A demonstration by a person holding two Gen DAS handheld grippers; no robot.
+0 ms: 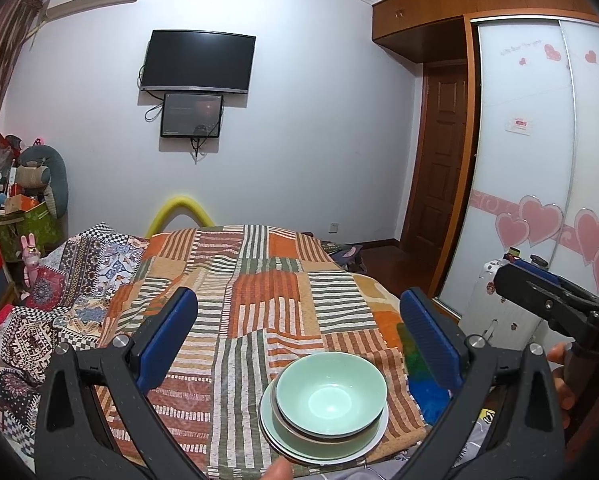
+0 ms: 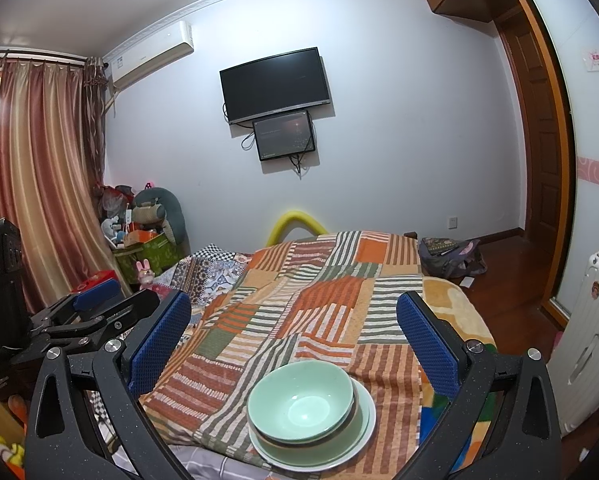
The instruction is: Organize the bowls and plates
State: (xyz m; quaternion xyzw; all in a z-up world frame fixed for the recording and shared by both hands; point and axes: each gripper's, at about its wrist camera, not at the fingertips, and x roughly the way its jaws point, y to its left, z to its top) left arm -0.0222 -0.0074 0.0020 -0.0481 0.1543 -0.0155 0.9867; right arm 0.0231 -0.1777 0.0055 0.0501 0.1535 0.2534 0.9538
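**Cataloguing: stacked tableware on bed, both tools idle**

Item 1, crockery stack. One pale green bowl [image 1: 331, 394] sits uppermost, nested in a second, dark-rimmed bowl [image 1: 295, 426] of which only the edge shows. Beneath these lie a green plate [image 2: 357, 424] and a wider white plate [image 2: 369, 420] at the bottom. How many pieces lie between cannot be told exactly. The stack rests on the striped patchwork blanket [image 1: 259, 288] near the bed's near edge, upright and level.

Item 2, task status. Judged from the pictures, the organizing appears largely or wholly complete: plates below, bowls above, largest to smallest. No loose plate or bowl shows elsewhere on the bed. Whether the stack must be carried somewhere is not shown.

Item 3, left gripper [image 1: 299, 336]. Jaws spread wide, nothing between the blue pads [image 1: 167, 340]. It hovers above and behind the stack, apart from it, pointing along the bed toward the wall-mounted television [image 1: 199, 60]. A fingertip-like shape shows at the bottom edge just beside the white plate; whose it is cannot be told.

Item 4, right gripper [image 2: 293, 338]. Jaws likewise wide and empty, raised over the stack, not touching. In the left view it appears at far right, held level beside the left tool.
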